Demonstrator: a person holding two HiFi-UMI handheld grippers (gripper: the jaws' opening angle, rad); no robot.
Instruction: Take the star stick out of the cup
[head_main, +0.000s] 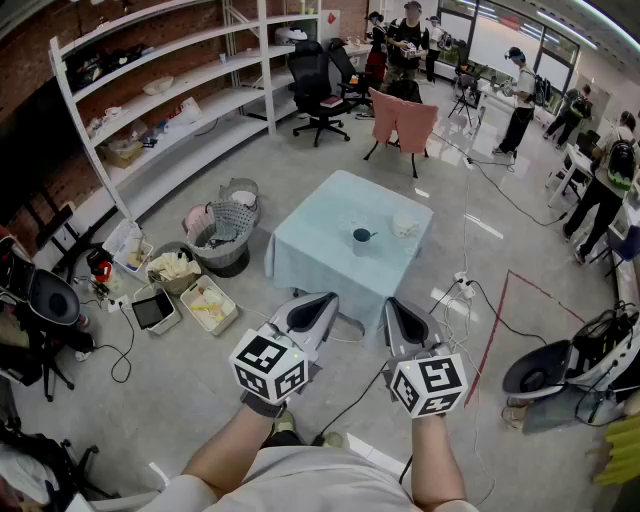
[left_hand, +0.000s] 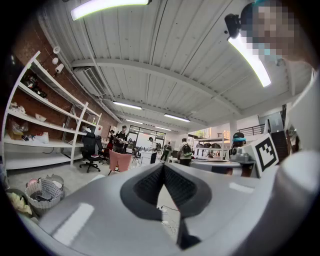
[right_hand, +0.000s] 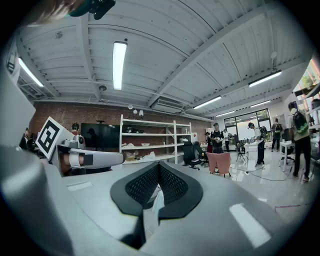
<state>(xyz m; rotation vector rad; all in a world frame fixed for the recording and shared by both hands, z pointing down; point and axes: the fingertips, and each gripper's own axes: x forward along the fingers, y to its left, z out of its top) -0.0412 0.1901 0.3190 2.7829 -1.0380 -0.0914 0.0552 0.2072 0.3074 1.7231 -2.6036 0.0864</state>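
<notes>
Beyond and to the left of the left gripper's (head_main: 325, 298) clenched, empty fingers stands a grey mesh laundry basket (head_main: 232, 224) on the concrete floor. Straight ahead of both sets of fingertips, well apart from them, is a square table draped in pale blue cloth (head_main: 305, 245). On it stands a small dark cup (head_main: 361, 238). The thin star stick (head_main: 372, 235) leans out over its right rim, its star too small to tell. The right gripper (head_main: 392, 302) is clenched too, holding nothing. Ahead and to the right of it, a white bowl (head_main: 405, 226) sits beside the cup.
</notes>
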